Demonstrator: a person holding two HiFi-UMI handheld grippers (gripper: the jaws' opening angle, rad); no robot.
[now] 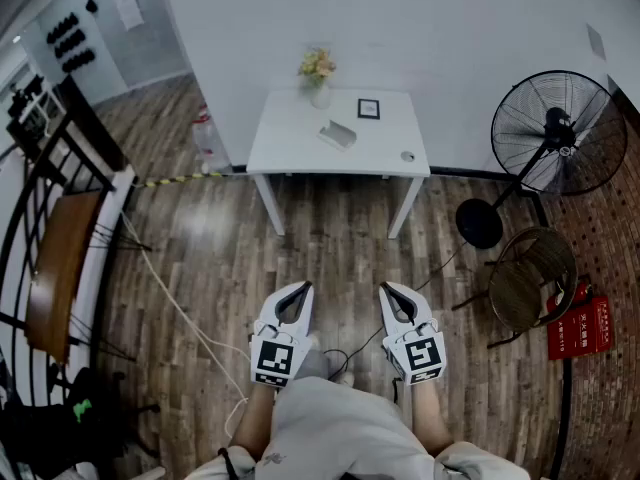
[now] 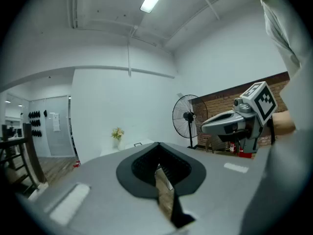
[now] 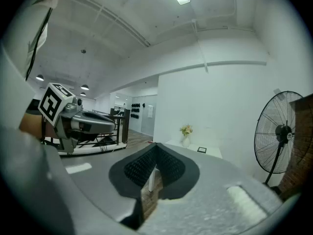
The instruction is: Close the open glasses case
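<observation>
The glasses case [image 1: 338,134] is a small grey box lying open near the middle of the white table [image 1: 290,148], far ahead of me in the head view. Both grippers hang close to my body, well short of the table, over the wooden floor. The left gripper [image 1: 303,288] and the right gripper [image 1: 386,288] each have their jaws together with nothing held. In the left gripper view the left gripper [image 2: 159,146] has its tips meeting; the right gripper [image 3: 155,147] looks the same in its own view. The case is too small to make out in either gripper view.
On the table stand a vase of flowers [image 1: 318,71], a small picture frame [image 1: 369,108] and a small round object [image 1: 407,156]. A standing fan [image 1: 558,133], a round chair [image 1: 530,278] and a red box [image 1: 578,328] are at the right. A cable [image 1: 170,298] crosses the floor; a black railing [image 1: 50,198] runs along the left.
</observation>
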